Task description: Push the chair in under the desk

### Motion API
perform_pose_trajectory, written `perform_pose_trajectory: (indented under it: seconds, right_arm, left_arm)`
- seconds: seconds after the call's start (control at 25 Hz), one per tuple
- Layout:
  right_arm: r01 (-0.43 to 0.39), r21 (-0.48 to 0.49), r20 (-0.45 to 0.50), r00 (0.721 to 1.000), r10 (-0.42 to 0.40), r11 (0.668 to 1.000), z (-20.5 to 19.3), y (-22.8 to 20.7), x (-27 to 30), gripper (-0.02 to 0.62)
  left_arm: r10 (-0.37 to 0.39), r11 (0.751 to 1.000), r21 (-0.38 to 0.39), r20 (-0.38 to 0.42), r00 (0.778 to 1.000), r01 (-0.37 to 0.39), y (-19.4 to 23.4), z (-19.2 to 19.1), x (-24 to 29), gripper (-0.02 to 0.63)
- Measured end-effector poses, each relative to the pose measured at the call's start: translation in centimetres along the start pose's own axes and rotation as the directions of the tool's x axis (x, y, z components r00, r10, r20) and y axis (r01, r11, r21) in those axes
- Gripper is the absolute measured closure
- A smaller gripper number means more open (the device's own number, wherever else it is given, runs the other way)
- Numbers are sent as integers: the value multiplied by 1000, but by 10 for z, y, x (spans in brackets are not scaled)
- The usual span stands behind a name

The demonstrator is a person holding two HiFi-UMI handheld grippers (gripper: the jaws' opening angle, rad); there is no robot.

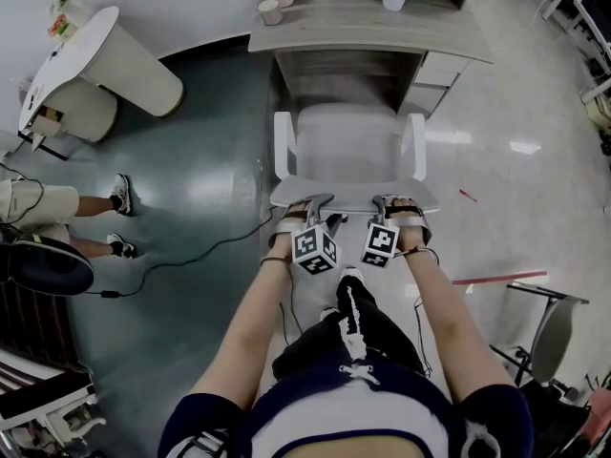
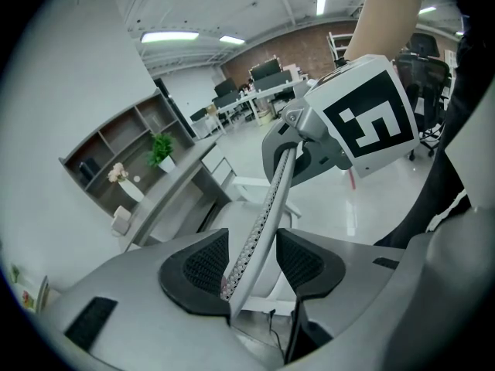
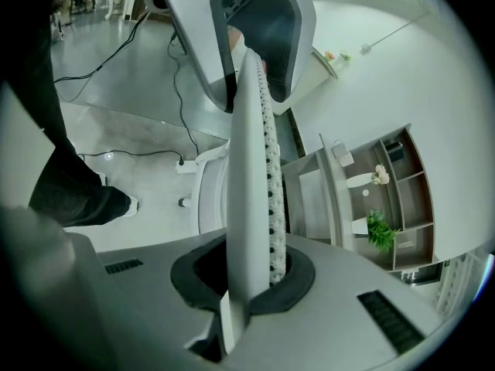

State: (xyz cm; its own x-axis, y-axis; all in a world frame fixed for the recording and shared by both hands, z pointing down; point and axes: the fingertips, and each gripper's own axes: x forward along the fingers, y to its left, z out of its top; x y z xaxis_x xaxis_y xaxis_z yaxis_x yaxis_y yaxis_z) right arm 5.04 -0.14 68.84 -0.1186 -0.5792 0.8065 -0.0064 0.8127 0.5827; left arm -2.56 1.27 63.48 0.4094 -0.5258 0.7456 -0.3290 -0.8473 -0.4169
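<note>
Left gripper (image 1: 307, 204) straddles chair back (image 1: 353, 195); right gripper (image 1: 396, 204) clamps.

The chair (image 1: 348, 146) hides its own base — a bystander (image 1: 43, 203) at the left edge shows only legs.

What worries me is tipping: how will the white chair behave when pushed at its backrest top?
The chair probably slides easily over the glossy floor. Its thin perforated backrest may flex under the push. With the left gripper and right gripper both up high, it might rock slightly rather than tip.
</note>
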Motion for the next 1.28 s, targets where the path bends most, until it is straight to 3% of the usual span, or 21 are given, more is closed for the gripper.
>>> perform_pose_trajectory:
  seconds: [1.28]
  right_arm:
    - [14,-10,-14,1000,-14,1000,-3,-52,37,581]
  left_arm:
    - [13,1000,10,-6,1000,-13,56,3,33,407]
